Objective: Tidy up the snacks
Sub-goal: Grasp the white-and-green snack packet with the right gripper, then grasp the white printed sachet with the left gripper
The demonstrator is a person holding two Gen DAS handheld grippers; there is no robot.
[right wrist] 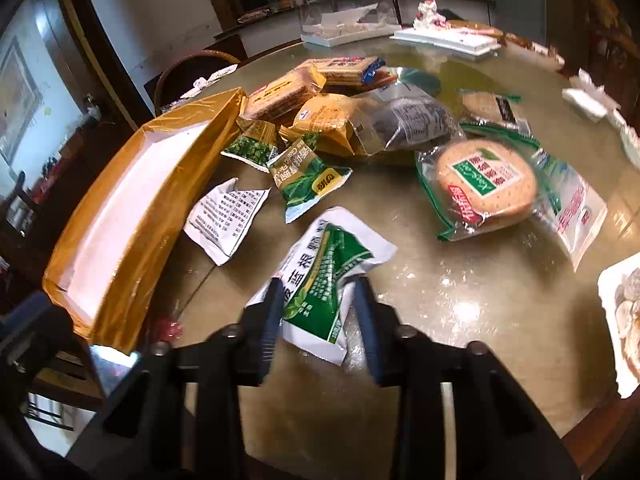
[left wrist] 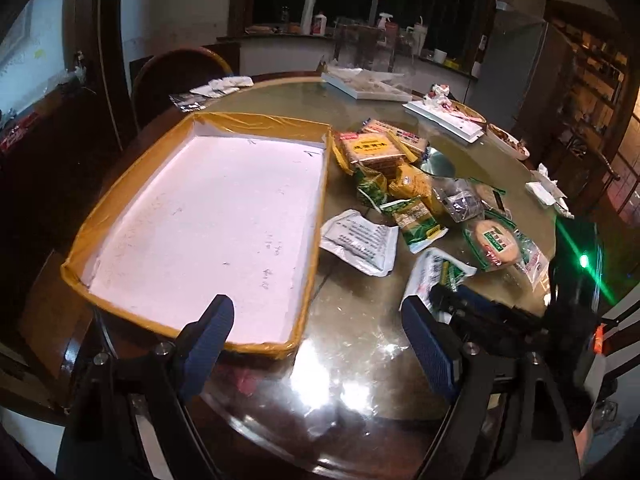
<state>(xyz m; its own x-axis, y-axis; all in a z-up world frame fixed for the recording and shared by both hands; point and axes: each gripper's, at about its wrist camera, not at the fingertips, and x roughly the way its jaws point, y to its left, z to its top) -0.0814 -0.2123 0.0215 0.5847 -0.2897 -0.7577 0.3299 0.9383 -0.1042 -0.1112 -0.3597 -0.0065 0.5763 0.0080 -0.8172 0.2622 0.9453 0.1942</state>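
A shallow white tray with a yellow taped rim [left wrist: 316,240] lies empty on the left of the round glass table; it also shows in the right wrist view [right wrist: 132,236]. A pile of snack packets [left wrist: 400,176] lies to its right. My left gripper [left wrist: 318,312] is open and empty, over the tray's near right corner. My right gripper [right wrist: 318,286] is closed on a white and green sachet [right wrist: 324,276], which is crumpled between the fingers. A round biscuit pack [right wrist: 484,184] and a small white sachet [right wrist: 224,220] lie near it.
White foam trays [left wrist: 444,118] and crumpled tissues [left wrist: 548,192] sit at the table's far and right edges. A plate of food [right wrist: 624,316] is at the right edge. A chair back [left wrist: 180,76] stands behind the tray. A counter with bottles runs along the back.
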